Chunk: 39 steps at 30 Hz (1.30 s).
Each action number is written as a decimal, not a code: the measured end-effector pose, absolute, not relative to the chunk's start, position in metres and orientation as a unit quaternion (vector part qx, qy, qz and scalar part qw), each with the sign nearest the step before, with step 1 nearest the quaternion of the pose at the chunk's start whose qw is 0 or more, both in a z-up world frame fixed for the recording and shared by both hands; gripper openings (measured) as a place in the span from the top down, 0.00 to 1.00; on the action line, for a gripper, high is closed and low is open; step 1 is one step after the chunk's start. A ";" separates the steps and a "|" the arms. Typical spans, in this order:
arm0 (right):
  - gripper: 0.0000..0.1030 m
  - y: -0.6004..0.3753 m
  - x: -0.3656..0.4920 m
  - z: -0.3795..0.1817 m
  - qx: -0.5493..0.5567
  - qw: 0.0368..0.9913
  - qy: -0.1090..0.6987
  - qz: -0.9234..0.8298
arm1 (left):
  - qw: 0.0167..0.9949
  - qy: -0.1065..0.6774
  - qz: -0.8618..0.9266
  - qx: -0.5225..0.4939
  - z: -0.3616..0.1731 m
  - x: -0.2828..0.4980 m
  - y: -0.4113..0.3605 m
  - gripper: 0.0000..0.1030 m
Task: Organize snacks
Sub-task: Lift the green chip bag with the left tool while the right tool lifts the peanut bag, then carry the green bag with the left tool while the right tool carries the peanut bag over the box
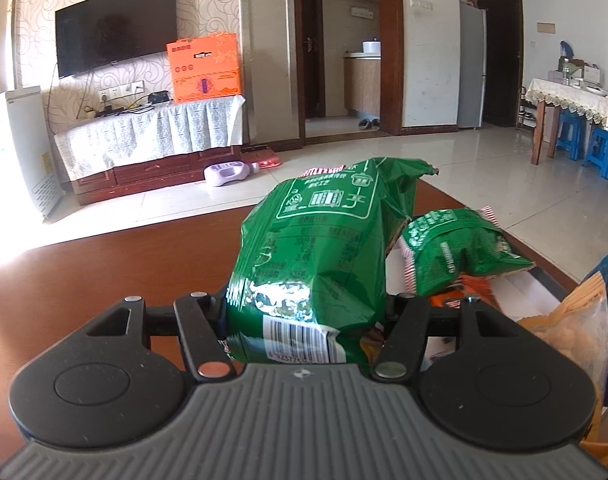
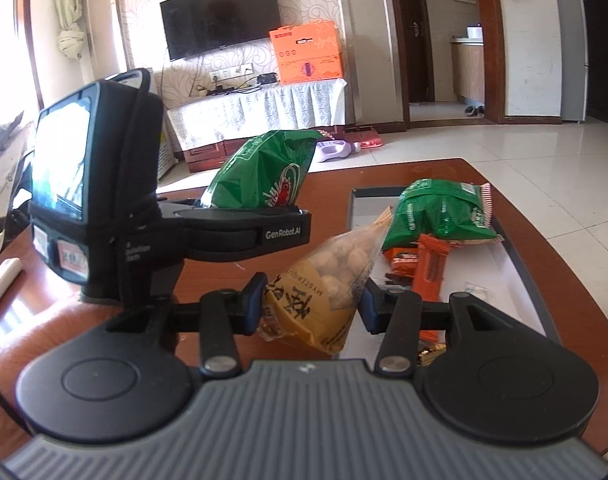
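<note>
A green bag [image 1: 316, 248] stood clamped in the left gripper [image 1: 304, 304], and a yellow bag [image 2: 328, 288] in the right gripper [image 2: 310, 300]. Beyond the fingers, a tray [image 2: 520, 256] of snacks lay on the brown table [image 1: 103, 272]. Past it were tiled floor [image 1: 444, 168] and a wall TV [image 1: 115, 44].

"GenRobot.AI" marks the left hand-held gripper [image 2: 259, 210]; "MYSTERIOUS" runs along the yellow snack bag [image 2: 324, 300].
</note>
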State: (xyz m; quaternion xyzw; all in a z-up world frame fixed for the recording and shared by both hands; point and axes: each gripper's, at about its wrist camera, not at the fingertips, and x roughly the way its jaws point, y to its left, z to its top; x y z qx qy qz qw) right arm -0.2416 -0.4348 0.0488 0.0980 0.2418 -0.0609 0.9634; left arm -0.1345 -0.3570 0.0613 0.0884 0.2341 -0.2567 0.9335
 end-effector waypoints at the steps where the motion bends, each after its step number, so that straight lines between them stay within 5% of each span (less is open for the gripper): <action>1: 0.52 -0.437 -0.243 0.048 0.098 0.963 0.242 -0.063 | 0.933 0.235 -0.260 0.087 0.061 -0.135 -0.360 0.36; 39: 0.52 -0.487 -0.247 0.021 0.097 0.940 0.290 -0.150 | 0.898 0.266 -0.337 0.099 0.023 -0.140 -0.447 0.35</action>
